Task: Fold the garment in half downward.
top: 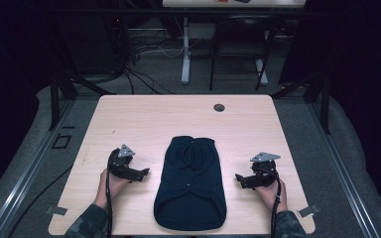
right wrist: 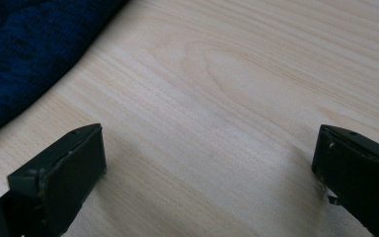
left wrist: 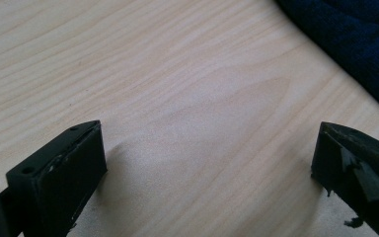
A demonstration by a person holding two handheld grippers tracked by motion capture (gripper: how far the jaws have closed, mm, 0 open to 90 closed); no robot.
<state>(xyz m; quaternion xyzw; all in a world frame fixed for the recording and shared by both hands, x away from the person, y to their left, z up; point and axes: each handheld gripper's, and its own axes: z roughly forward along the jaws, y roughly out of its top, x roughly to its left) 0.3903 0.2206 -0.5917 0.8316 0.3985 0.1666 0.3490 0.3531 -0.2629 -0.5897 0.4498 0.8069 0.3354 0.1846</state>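
A dark navy knitted garment (top: 191, 181) lies flat in the middle of the light wood table (top: 144, 119), its wide hem toward the front edge. My left gripper (top: 144, 173) rests on the table just left of the garment, open, with bare wood between its jaws. In the left gripper view the navy knit (left wrist: 355, 34) fills the upper right corner. My right gripper (top: 238, 179) sits on the table just right of the garment, open, holding nothing. In the right gripper view the knit (right wrist: 24, 54) lies at the upper left.
A round cable hole (top: 219, 107) sits near the table's far edge. Beyond the table stand desk legs (top: 185, 49) and loose cables (top: 144, 49) on the floor. Metal frame rails (top: 54, 99) flank the table on both sides.
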